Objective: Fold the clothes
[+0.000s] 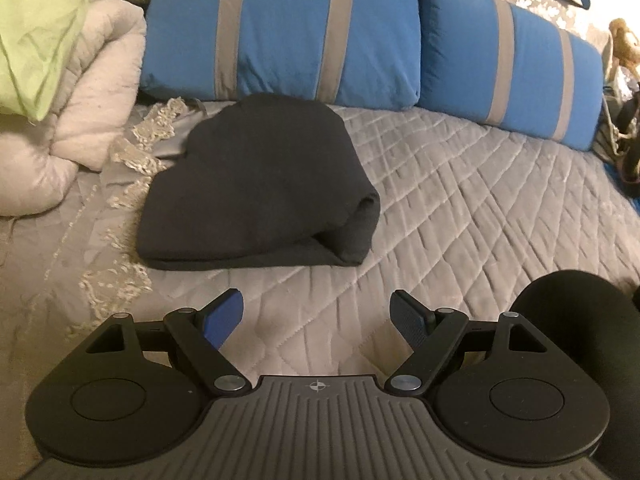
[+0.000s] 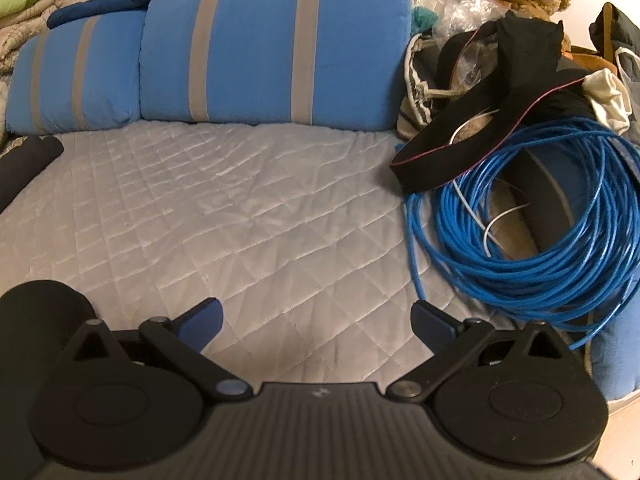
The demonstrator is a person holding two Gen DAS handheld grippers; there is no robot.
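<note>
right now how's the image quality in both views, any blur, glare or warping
Left wrist: warm dim light, dark folded garment shows little fold detail, pillows bow from fisheye. Right wrist: sheen on quilt, blue cable sharp, edges bend, corners vignetted.

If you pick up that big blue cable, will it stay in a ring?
Probably not. The blue cable lies in many loose loops with nothing visibly tying them, so it would likely sag and spill apart. A black strap lies over its top edge and might drag along.
</note>
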